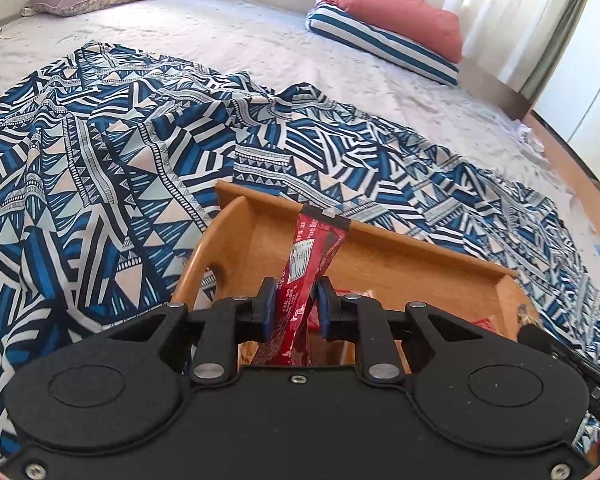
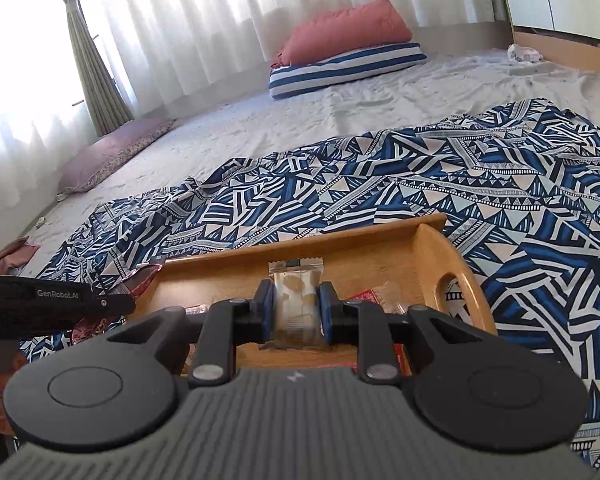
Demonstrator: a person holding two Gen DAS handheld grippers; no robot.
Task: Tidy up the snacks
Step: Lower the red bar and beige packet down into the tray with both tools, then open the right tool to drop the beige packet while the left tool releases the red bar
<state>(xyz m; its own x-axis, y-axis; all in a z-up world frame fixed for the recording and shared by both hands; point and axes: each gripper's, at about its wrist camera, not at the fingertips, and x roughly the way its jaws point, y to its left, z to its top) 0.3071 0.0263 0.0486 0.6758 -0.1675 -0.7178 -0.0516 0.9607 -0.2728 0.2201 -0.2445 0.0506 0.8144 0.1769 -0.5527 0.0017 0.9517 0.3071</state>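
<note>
Our left gripper [image 1: 296, 306] is clamped on a red snack packet [image 1: 306, 256] above the wooden tray [image 1: 400, 258], which sits on the blue patterned cloth [image 1: 100, 152]. Our right gripper [image 2: 295, 312] is clamped on a clear-wrapped biscuit pack [image 2: 295, 300] over the same tray.

Left wrist view: sits just behind the left gripper [image 1: 296, 304], angled down, close over the wooden tray [image 1: 400, 248] at lower centre; bed runs to the upper frame. Right wrist view: same mounting behind the right gripper [image 2: 296, 306], close over the tray [image 2: 228, 264]. Shared: tray, patterned blue cloth [image 1: 100, 152], striped pillow [image 2: 348, 66], curtains.
</note>
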